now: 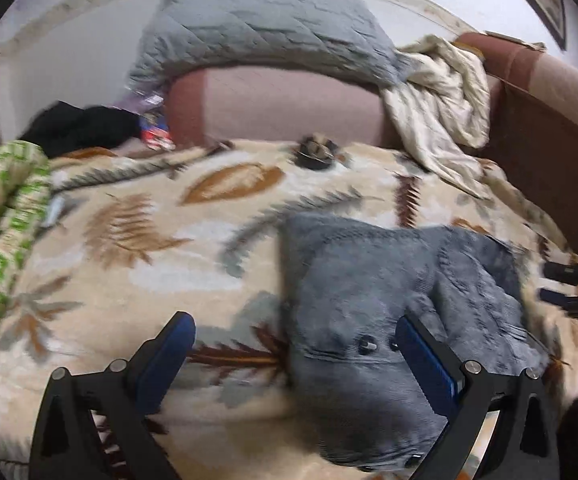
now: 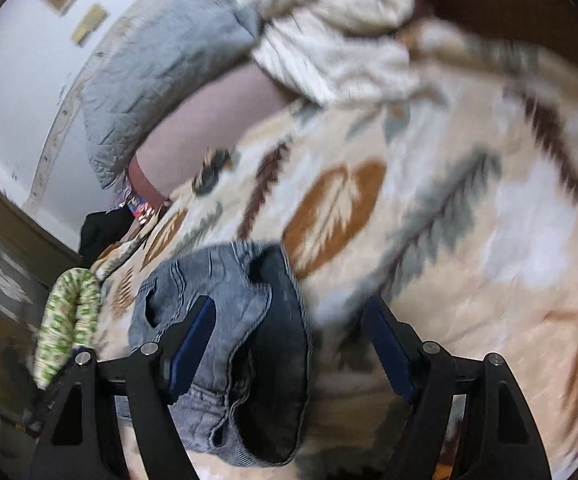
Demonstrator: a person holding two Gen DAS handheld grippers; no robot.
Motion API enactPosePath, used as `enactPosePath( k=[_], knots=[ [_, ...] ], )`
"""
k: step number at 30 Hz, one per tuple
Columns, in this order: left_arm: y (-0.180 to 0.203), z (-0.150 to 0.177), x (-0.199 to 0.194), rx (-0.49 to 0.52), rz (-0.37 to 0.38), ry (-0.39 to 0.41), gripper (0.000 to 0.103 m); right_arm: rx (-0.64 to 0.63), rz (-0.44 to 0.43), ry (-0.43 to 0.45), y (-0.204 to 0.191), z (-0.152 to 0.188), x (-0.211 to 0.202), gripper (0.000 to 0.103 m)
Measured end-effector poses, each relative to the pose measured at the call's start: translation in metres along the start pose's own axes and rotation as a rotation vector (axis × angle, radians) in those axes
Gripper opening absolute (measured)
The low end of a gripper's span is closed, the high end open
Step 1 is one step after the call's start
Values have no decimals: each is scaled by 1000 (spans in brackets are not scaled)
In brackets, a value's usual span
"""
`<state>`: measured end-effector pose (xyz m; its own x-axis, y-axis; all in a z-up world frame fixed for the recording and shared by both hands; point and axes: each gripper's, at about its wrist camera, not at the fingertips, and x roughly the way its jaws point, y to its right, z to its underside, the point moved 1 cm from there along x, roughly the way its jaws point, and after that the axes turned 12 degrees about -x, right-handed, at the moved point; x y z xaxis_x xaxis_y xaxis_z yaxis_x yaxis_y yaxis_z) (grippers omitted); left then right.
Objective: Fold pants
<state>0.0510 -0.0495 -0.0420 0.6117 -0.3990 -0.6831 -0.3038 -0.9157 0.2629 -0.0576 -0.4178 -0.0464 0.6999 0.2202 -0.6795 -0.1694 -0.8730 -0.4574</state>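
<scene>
Both grippers hang with jaws apart, gripping nothing: left gripper (image 1: 295, 350), right gripper (image 2: 289, 330). Beneath them the bunched jeans (image 1: 389, 300) on the leaf-print blanket (image 1: 149, 240) are blurred, their folds unclear.

My left gripper (image 1: 295, 344) is matte black, with two triangular cut-out arms, blue pads on the fingers (image 1: 169, 354) and silver round screws at the pivots. My right gripper (image 2: 289, 334) matches it: black frame, blue pads, silver screws.
</scene>
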Motion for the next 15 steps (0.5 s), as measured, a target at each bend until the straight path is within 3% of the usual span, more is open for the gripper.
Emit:
enactPosePath(
  k=[4, 9, 13, 15],
  knots=[
    [13, 5, 7, 45, 55, -44, 102, 105, -75, -104, 8, 6, 26, 77],
    [18, 7, 14, 18, 188, -122, 102, 105, -117, -173, -3, 13, 50, 77],
    [14, 8, 28, -18, 206, -181, 102, 85, -160, -234, -17, 22, 68, 78],
    [8, 8, 37, -72, 237, -216, 102, 53, -157, -232, -25, 22, 70, 86]
  ],
)
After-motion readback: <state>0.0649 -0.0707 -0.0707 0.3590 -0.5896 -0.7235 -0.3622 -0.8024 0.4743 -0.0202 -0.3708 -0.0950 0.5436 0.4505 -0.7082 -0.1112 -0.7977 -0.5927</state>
